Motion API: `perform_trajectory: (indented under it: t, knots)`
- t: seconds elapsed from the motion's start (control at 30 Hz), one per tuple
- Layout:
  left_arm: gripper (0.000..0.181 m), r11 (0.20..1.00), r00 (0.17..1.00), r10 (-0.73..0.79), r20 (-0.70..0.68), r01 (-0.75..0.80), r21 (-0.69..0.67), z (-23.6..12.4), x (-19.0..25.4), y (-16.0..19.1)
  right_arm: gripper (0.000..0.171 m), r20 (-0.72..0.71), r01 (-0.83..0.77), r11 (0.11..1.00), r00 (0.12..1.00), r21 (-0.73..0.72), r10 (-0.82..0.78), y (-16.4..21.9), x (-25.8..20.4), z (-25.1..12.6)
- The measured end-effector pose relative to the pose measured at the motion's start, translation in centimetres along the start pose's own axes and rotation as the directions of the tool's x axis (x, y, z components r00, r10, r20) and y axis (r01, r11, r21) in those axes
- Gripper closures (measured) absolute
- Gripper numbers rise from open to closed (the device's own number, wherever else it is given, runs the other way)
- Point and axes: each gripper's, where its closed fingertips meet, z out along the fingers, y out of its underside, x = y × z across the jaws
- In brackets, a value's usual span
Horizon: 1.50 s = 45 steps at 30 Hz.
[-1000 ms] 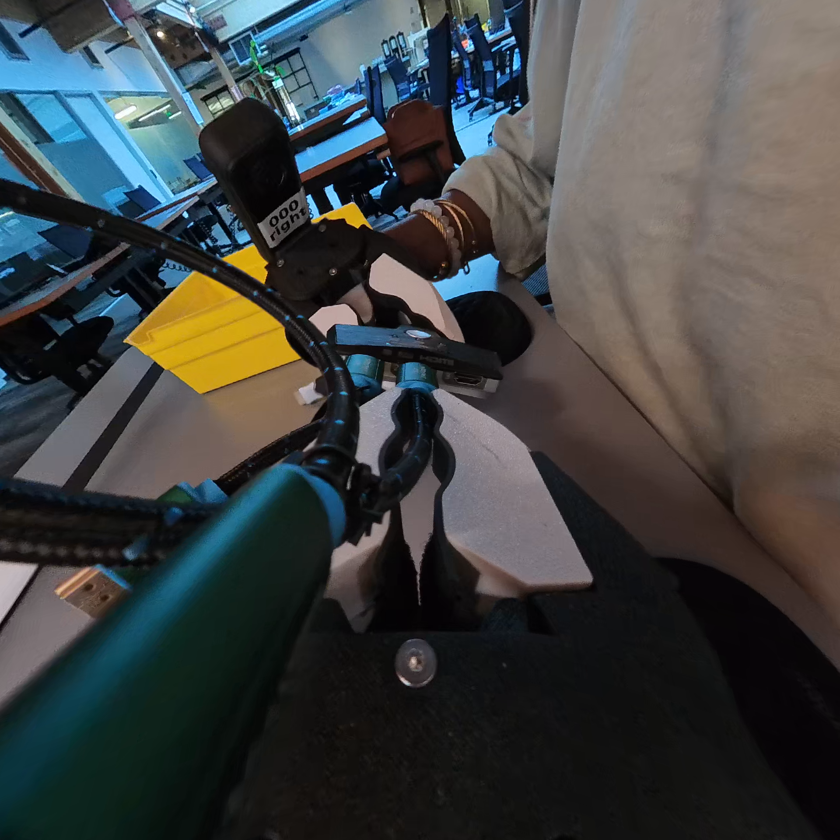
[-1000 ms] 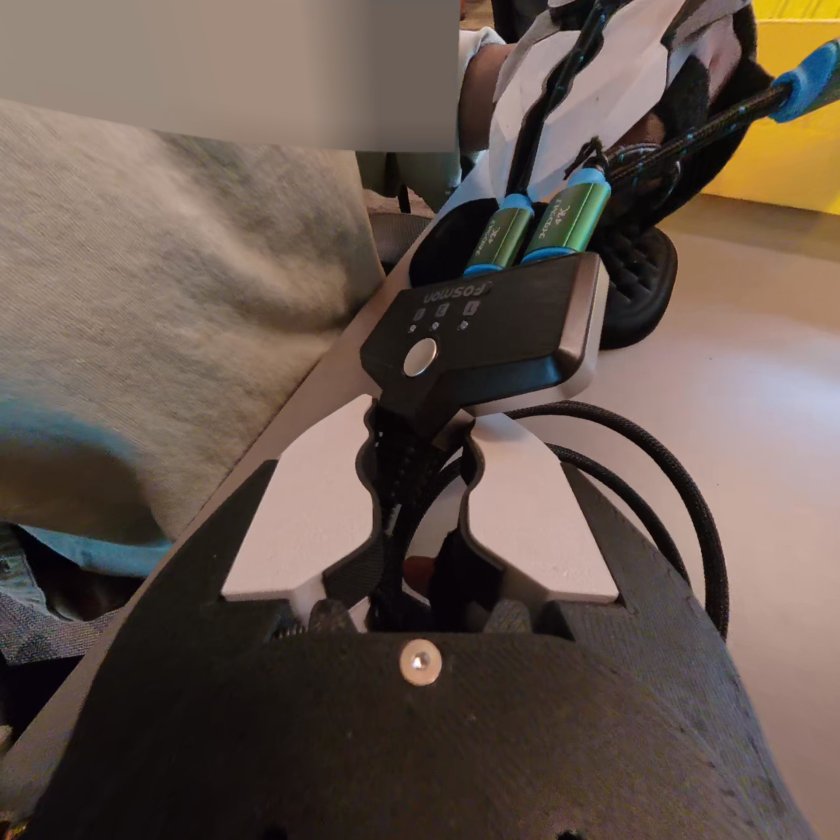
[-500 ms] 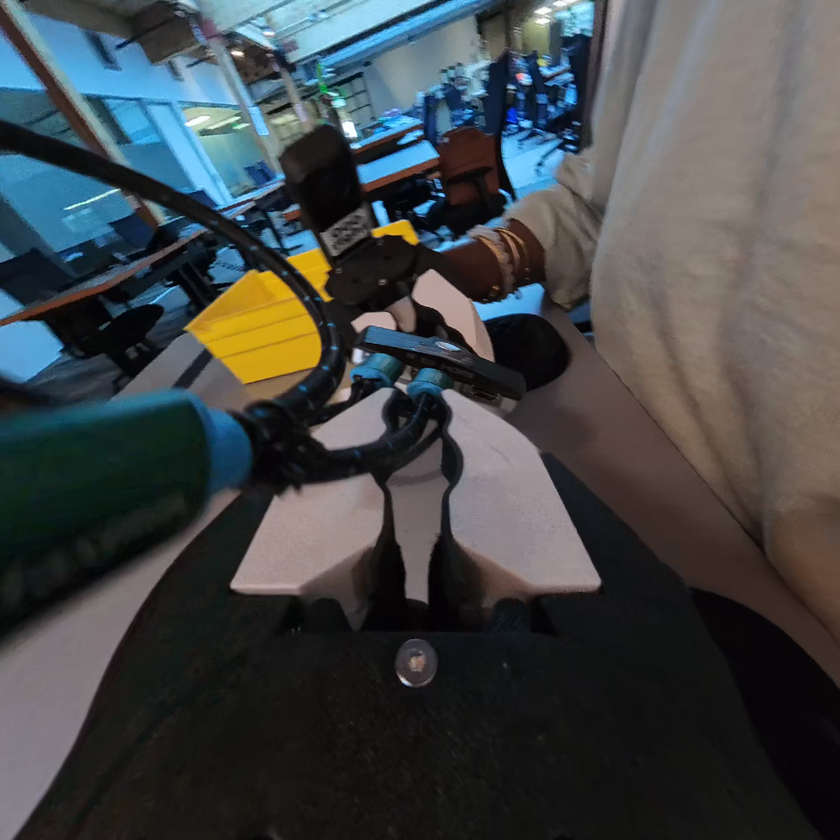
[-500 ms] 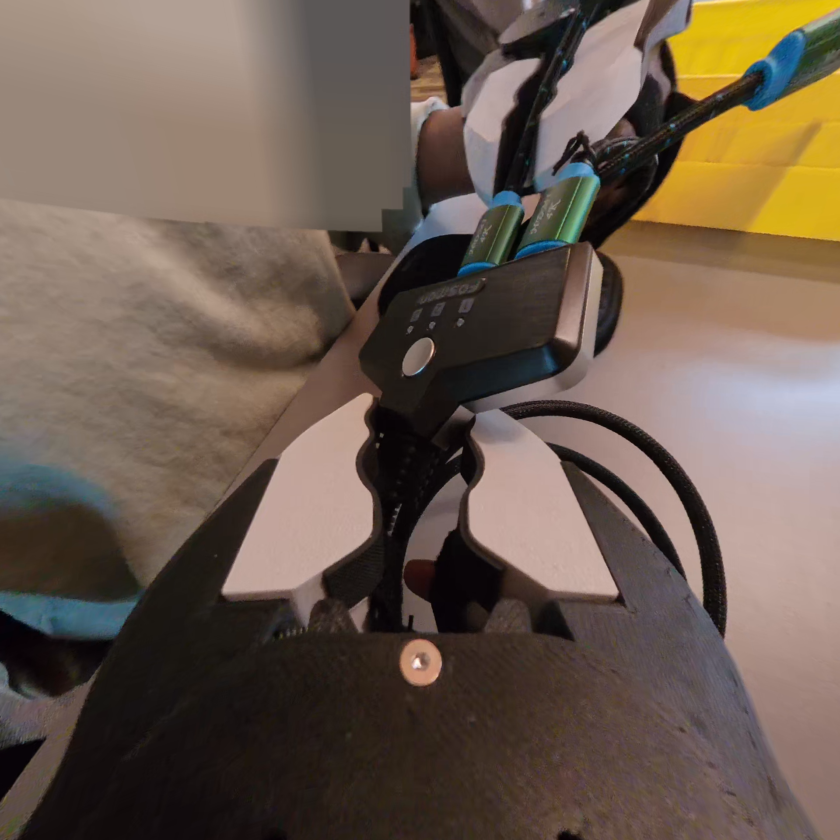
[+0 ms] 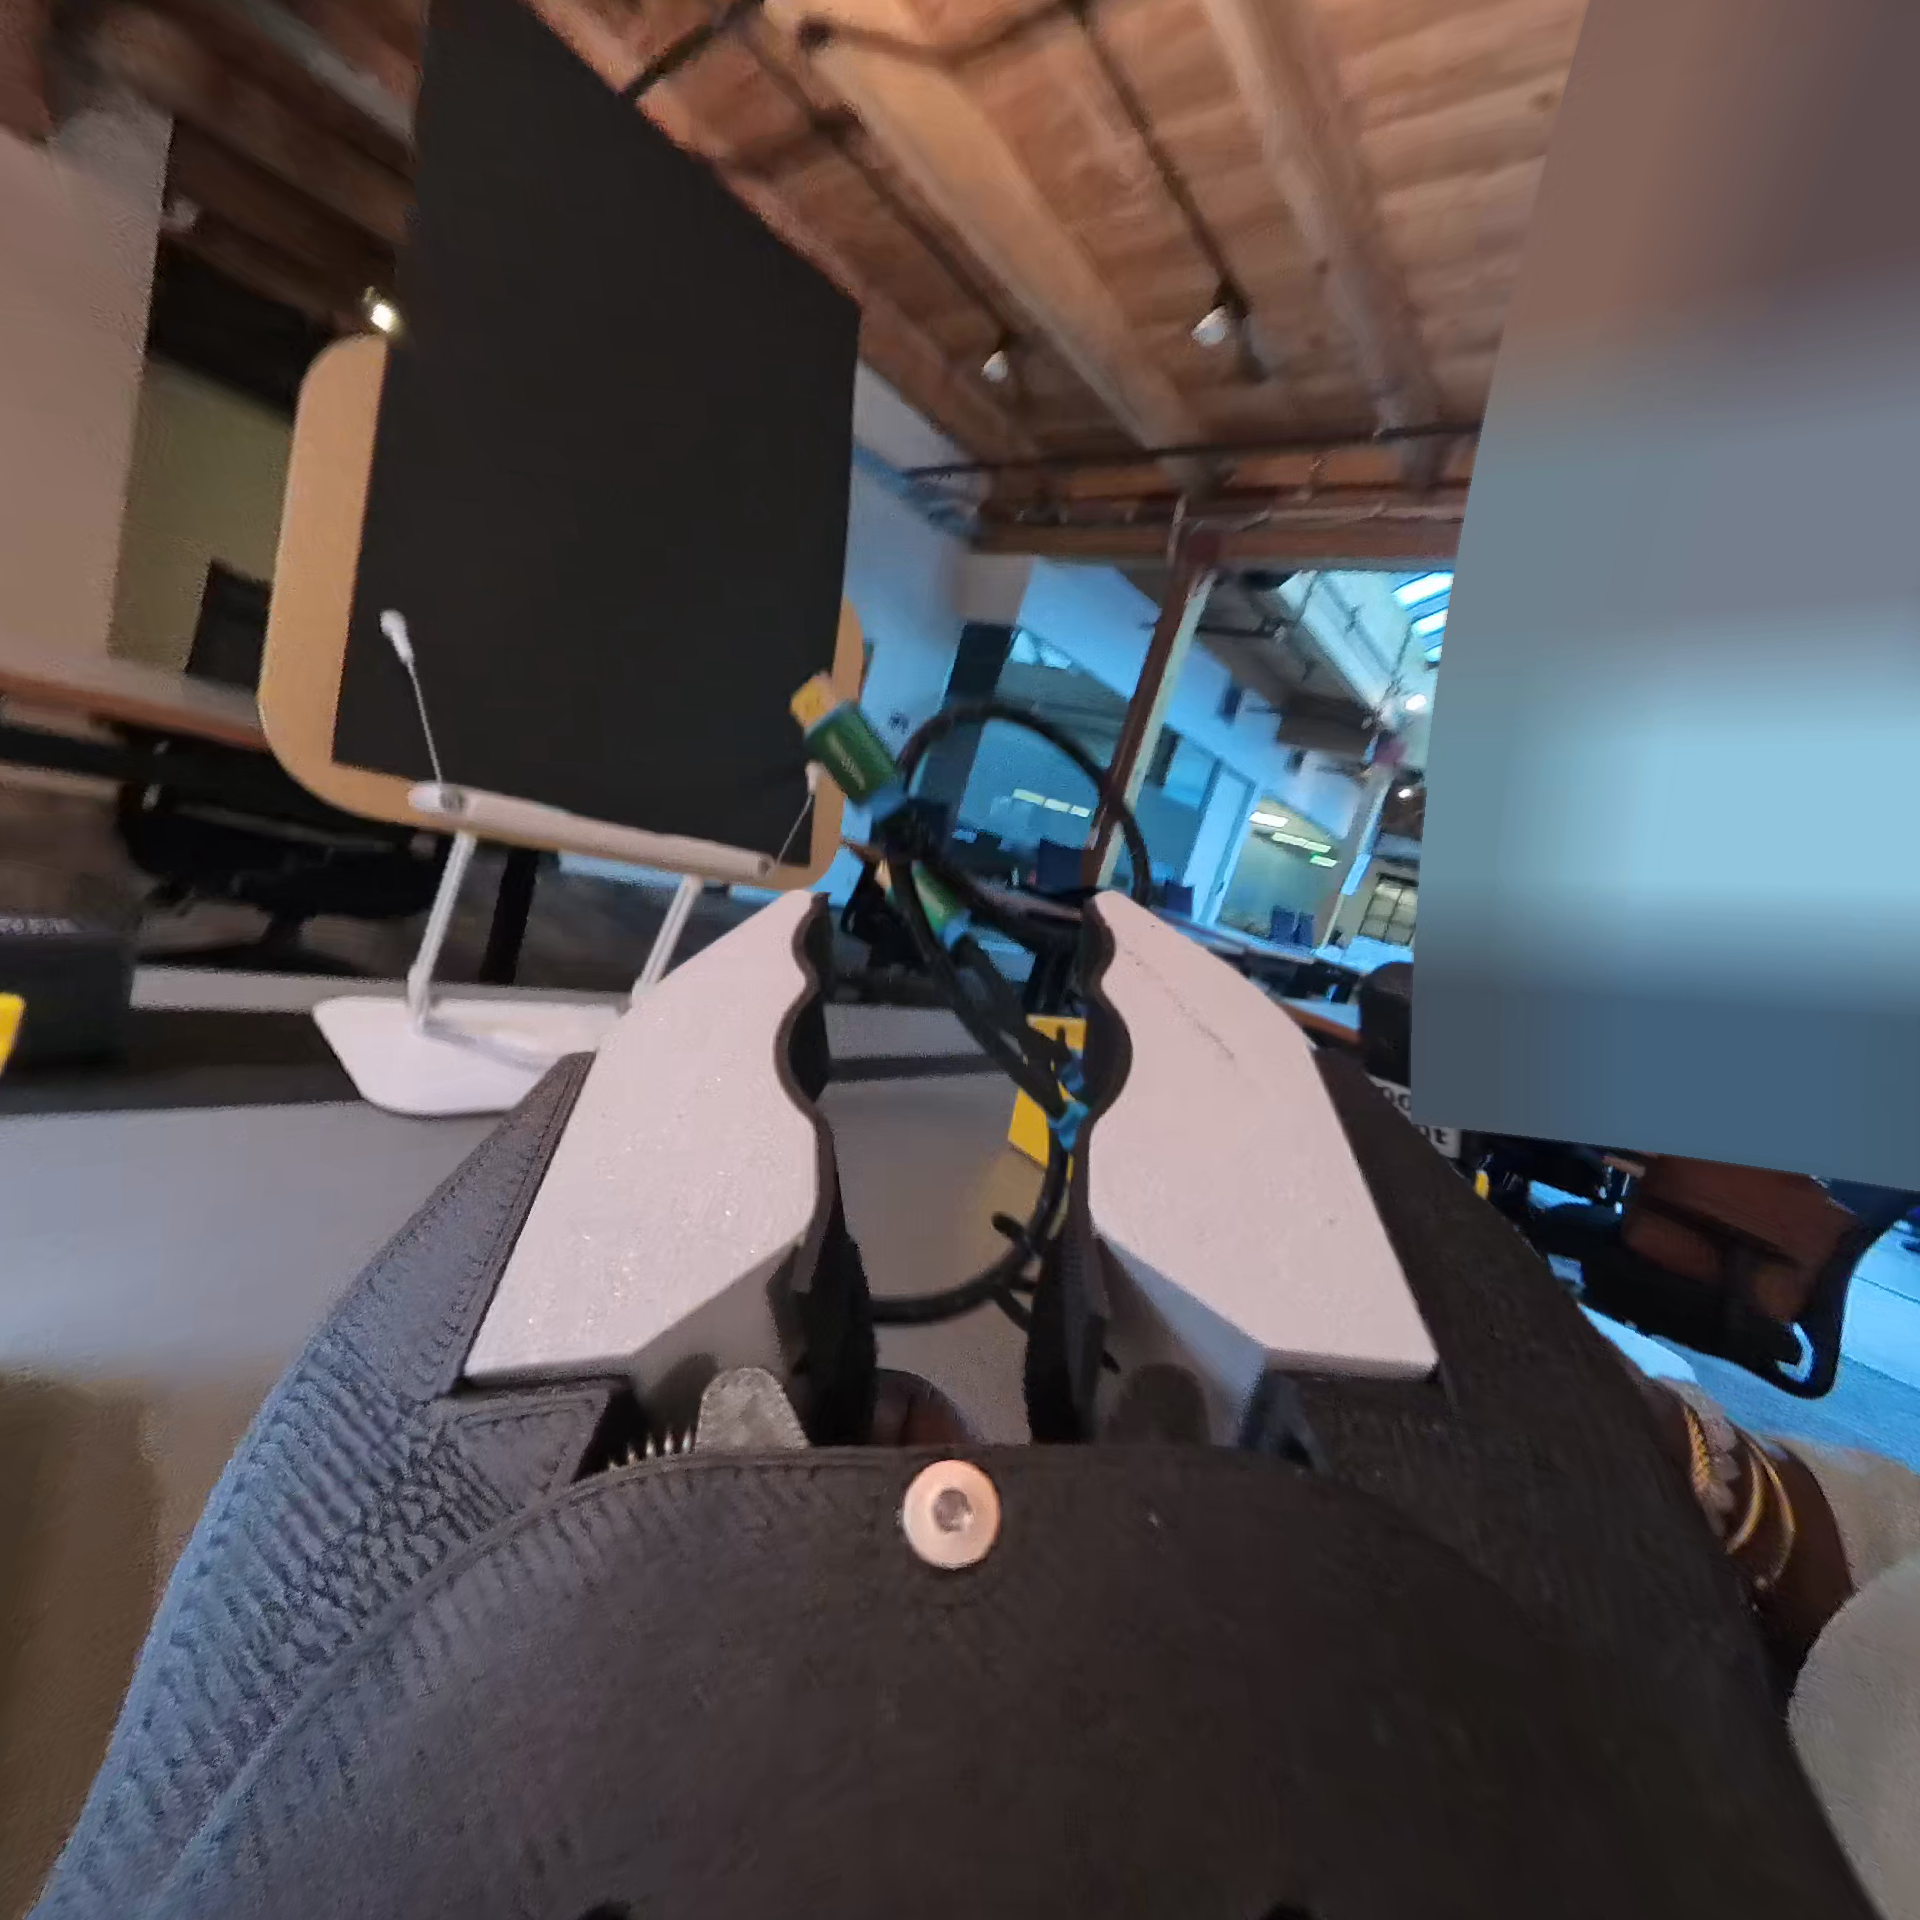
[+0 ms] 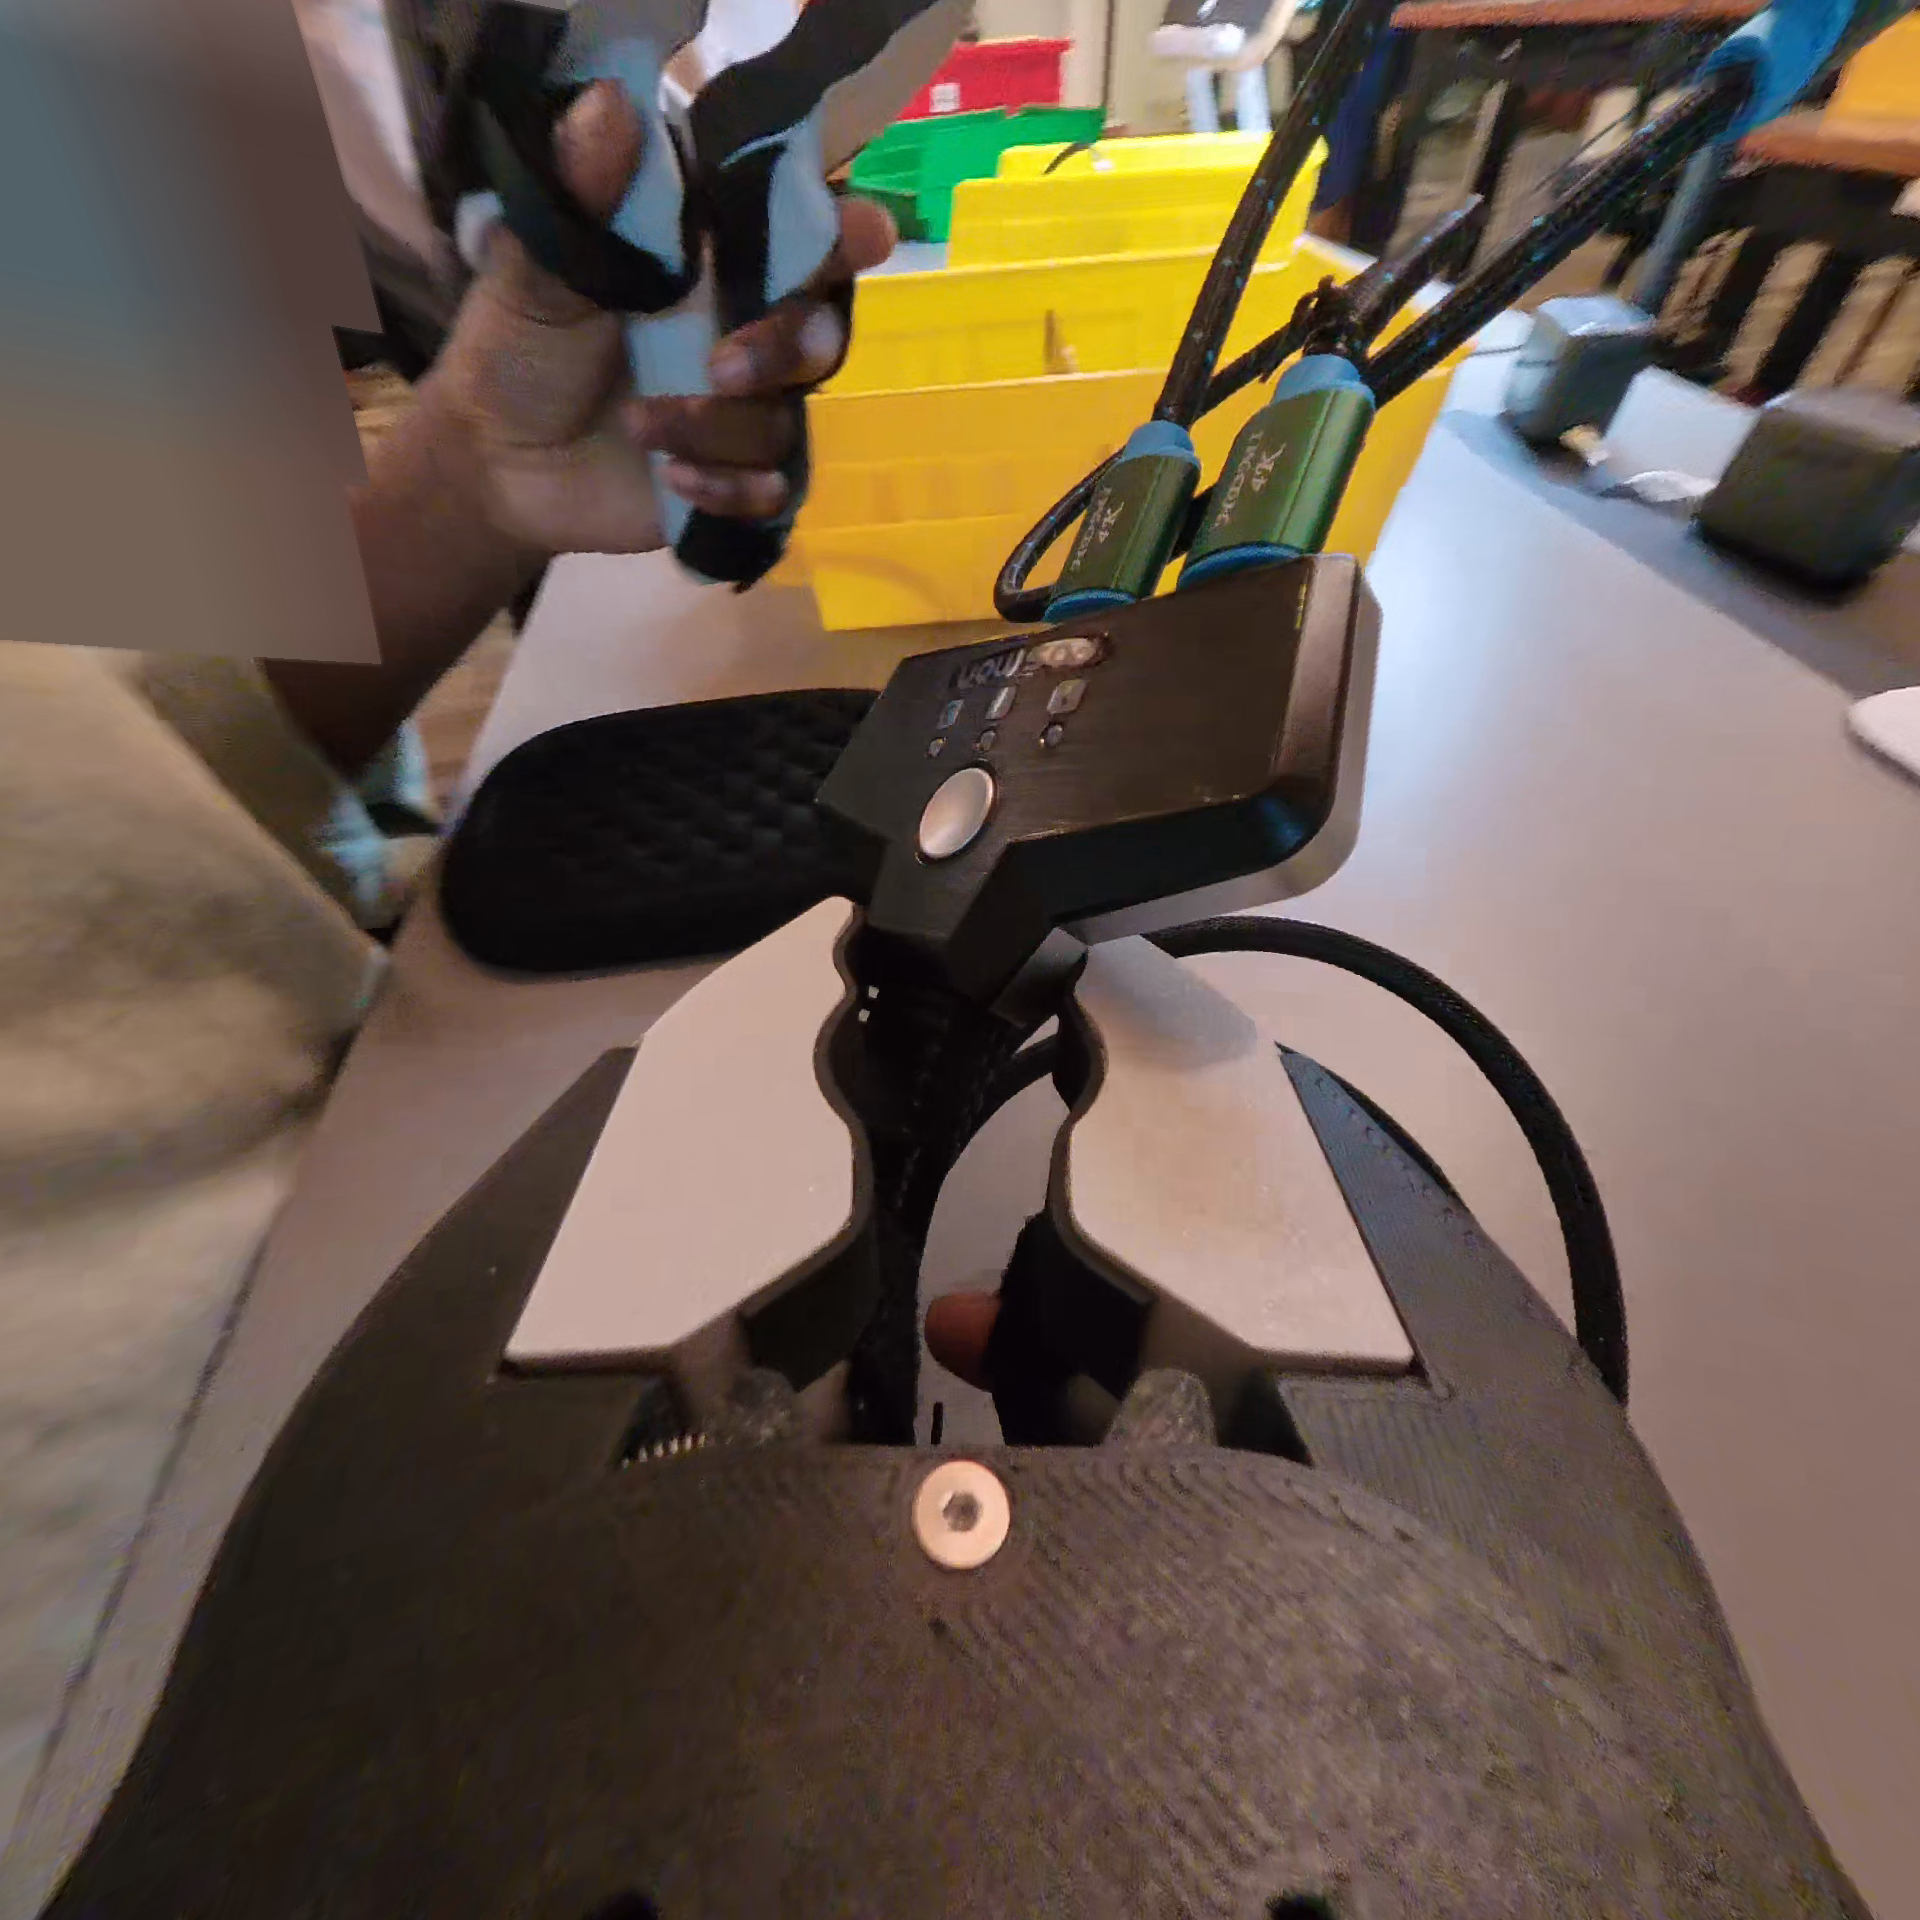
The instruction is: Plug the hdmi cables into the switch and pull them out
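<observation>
Item: left gripper (image 5: 951, 945). Jaws spread apart, nothing between the white fingers (image 5: 686, 1132); half a second ago they were pinched on a braided cable at the switch. It has since swung up and away, now facing a black panel on a white stand (image 5: 613, 499) and the timber ceiling. A loose green plug (image 5: 847, 743) with its black cable loop (image 5: 1023, 821) hangs in the air beyond the fingertips.

Item: right gripper (image 6: 961, 997). Jaws clamped, unchanged, on the switch's own braided lead (image 6: 899, 1122) just behind the body.

Item: switch (image 6: 1122, 748). Black, held tilted above the grey table (image 6: 1621, 935), as before. Two green HDMI plugs (image 6: 1205, 499) remain seated side by side in its far edge.

Item: yellow bins (image 6: 1060, 343), behind the switch.

Item: black mat (image 6: 655, 821), on the table edge beside the switch.
</observation>
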Motion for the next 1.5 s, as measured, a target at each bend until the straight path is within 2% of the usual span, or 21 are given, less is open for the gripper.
perform_trajectory:
  t: [0.17,0.23,0.4,0.5,0.6,0.67,0.87,0.97,1.03,1.1,1.17,1.23,1.37,1.5]
  knots:
    - [0.136,0.963,0.997,-0.070,-0.038,0.057,-0.263,3.9,2.7,5.9,0.137,-0.162,0.188,0.981,0.970,0.038,-0.179,-1.7,-0.1,1.1]
    - [0.135,0.964,0.990,-0.112,-0.090,0.086,-0.253,5.1,3.7,6.3,0.137,-0.194,0.252,0.967,0.950,0.026,-0.243,-2.0,-0.6,1.5]
    - [0.151,0.975,0.984,-0.159,-0.076,0.144,-0.172,6.4,3.9,5.6,0.137,-0.313,0.377,0.920,0.866,-0.107,-0.391,-1.7,-0.6,2.2]
    - [0.166,0.960,0.960,-0.242,-0.140,0.216,-0.178,6.1,4.7,5.4,0.137,-0.368,0.423,0.884,0.804,-0.197,-0.467,-1.3,-0.1,2.1]
    - [0.168,0.965,0.974,-0.158,-0.161,0.118,-0.234,5.9,5.5,5.8,0.137,-0.358,0.406,0.887,0.812,-0.218,-0.460,-0.7,-0.1,2.2]
    - [0.168,0.955,0.966,-0.184,-0.183,0.133,-0.264,5.9,5.6,5.7,0.137,-0.345,0.411,0.895,0.825,-0.175,-0.447,-1.0,-0.6,2.2]
    - [0.170,0.930,0.961,-0.205,-0.187,0.132,-0.343,5.4,4.8,6.9,0.137,-0.314,0.382,0.906,0.850,-0.185,-0.423,-0.3,-1.0,2.4]
    - [0.166,0.964,0.950,-0.124,-0.287,0.048,-0.261,5.2,6.7,4.2,0.139,-0.328,0.378,0.924,0.868,-0.052,-0.374,-2.4,-1.2,2.2]
    - [0.148,0.981,0.944,-0.013,-0.329,-0.051,-0.187,4.8,8.1,2.4,0.141,-0.371,0.402,0.915,0.853,0.015,-0.368,-4.6,-0.7,1.3]
    - [0.129,0.985,0.947,0.125,-0.297,-0.154,-0.076,4.0,8.4,0.8,0.141,-0.422,0.428,0.901,0.830,0.065,-0.364,-6.9,0.1,-0.2]
    - [0.129,0.973,0.945,0.232,-0.232,-0.224,0.061,2.8,8.4,-0.7,0.141,-0.477,0.437,0.889,0.816,0.139,-0.327,-9.3,1.2,-2.8]
    - [0.132,0.959,0.946,0.270,-0.181,-0.246,0.143,1.4,8.0,-1.1,0.141,-0.539,0.459,0.861,0.793,0.218,-0.286,-12.2,2.4,-6.4]
    - [0.136,0.976,0.974,0.208,-0.085,-0.201,0.084,-0.8,5.4,0.4,0.141,-0.647,0.511,0.784,0.738,0.352,-0.191,-17.6,3.6,-15.1]
    - [0.139,0.974,0.981,0.194,0.019,-0.195,0.118,-2.5,3.4,-0.4,0.142,-0.757,0.560,0.766,0.635,0.314,-0.154,-20.8,3.9,-22.7]
